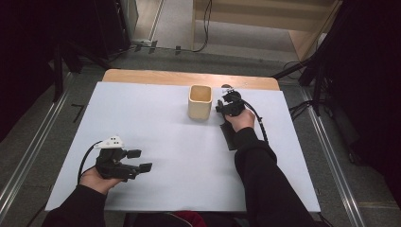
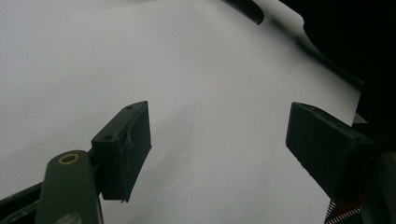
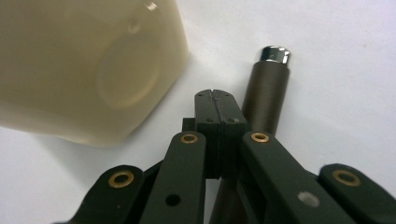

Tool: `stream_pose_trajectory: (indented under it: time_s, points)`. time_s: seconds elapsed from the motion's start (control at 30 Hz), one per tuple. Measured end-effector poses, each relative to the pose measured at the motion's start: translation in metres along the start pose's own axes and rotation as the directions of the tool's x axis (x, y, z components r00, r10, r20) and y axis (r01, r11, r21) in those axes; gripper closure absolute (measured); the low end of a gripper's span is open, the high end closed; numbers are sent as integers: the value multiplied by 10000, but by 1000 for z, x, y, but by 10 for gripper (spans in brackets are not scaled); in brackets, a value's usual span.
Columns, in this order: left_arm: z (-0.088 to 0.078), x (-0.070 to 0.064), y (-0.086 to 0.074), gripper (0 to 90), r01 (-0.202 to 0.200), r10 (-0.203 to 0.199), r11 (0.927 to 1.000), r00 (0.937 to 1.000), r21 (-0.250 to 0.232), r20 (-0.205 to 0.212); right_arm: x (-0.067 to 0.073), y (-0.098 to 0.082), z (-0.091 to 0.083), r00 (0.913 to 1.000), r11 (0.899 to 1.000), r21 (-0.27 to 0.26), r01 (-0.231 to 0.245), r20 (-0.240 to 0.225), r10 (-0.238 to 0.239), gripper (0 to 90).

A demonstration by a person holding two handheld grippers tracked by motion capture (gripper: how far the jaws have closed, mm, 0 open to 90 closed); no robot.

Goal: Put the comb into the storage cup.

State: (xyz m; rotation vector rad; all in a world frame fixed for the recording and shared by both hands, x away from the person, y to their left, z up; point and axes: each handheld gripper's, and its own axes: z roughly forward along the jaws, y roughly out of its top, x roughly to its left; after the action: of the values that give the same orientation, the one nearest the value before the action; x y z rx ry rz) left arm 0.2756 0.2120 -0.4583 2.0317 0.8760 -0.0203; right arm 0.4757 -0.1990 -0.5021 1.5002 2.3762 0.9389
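Observation:
A cream square cup [image 1: 200, 101] stands upright on the white table cover [image 1: 156, 142], far of centre. My right gripper [image 1: 228, 101] sits just right of the cup, held by a hand in a black sleeve. In the right gripper view its jaws [image 3: 215, 95] are shut pad against pad, with nothing between them. A dark cylinder with a silver cap [image 3: 267, 88] lies on the cover just beyond and under them, and the cup [image 3: 84, 70] is close on the left. My left gripper [image 1: 142, 161] rests near the front left, open over the bare white cover [image 2: 219, 140].
The wooden table edge [image 1: 189, 78] shows beyond the cover at the far side. A dark flat strip [image 1: 230, 137] lies under the right forearm. Black stands and cables [image 1: 307, 71] surround the table on the floor.

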Motion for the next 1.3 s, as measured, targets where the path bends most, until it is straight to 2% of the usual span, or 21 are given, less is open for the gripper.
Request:
stream_pose_trajectory:
  time_s: [0.47,0.7,1.3]
  points:
    - [1,0,0,229,5,-5,10000,10000,30,34,-11,-6,-5,9997,9999,105,-108,211,106,876]
    - [1,0,0,229,12,-12,10000,10000,20,19,-19,-9,-9,9987,9991,81,-422,302,419,876]
    - [1,-1,0,229,-3,3,10000,10000,-6,42,-32,-18,-19,9978,9984,248,-506,452,494,876]
